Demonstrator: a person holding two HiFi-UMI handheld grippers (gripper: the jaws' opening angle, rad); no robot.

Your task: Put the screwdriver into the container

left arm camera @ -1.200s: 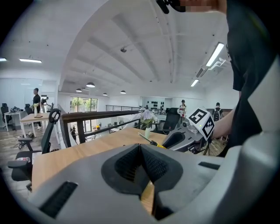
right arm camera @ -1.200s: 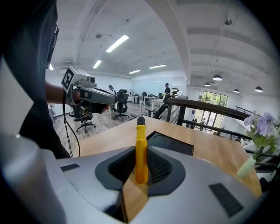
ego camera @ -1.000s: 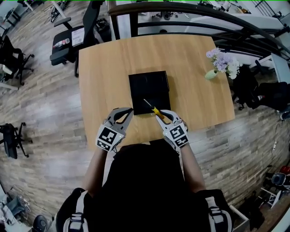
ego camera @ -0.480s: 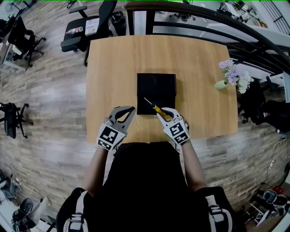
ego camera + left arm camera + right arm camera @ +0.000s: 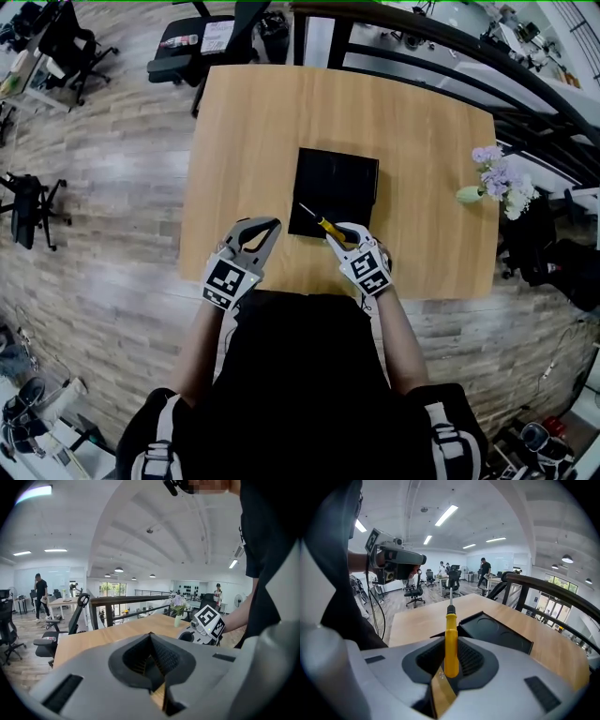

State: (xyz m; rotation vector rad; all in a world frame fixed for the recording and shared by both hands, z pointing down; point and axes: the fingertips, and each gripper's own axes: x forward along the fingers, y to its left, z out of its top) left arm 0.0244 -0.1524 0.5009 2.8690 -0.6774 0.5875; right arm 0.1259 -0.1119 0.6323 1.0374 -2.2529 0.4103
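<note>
The big wooden table (image 5: 244,141) is in front of me. A black tray (image 5: 349,169) lies flat on it, and nothing is in the tray. The tray has two round dents in its floor.

My left gripper (image 5: 273,223) is just to the left of the tray, near the tray's closest corner, and does not touch it. Its two jaws are pressed together at the tips. Nothing is between them.

My right gripper (image 5: 451,644) is on my side of the tray, right at the tray's closest edge. Its jaws pinch the yellow handle of the screwdriver (image 5: 451,637) tight.

A small green vase with purple and white flowers (image 5: 497,180) stands far off to the right of the tray, by the table's edge.

The screwdriver is not in the tray. It sticks out of my right gripper and points away from me. Its thin metal tip reaches over the tray's closest left corner. The handle is over the tray's closest edge. I cannot tell if the tip touches the tray.
</note>
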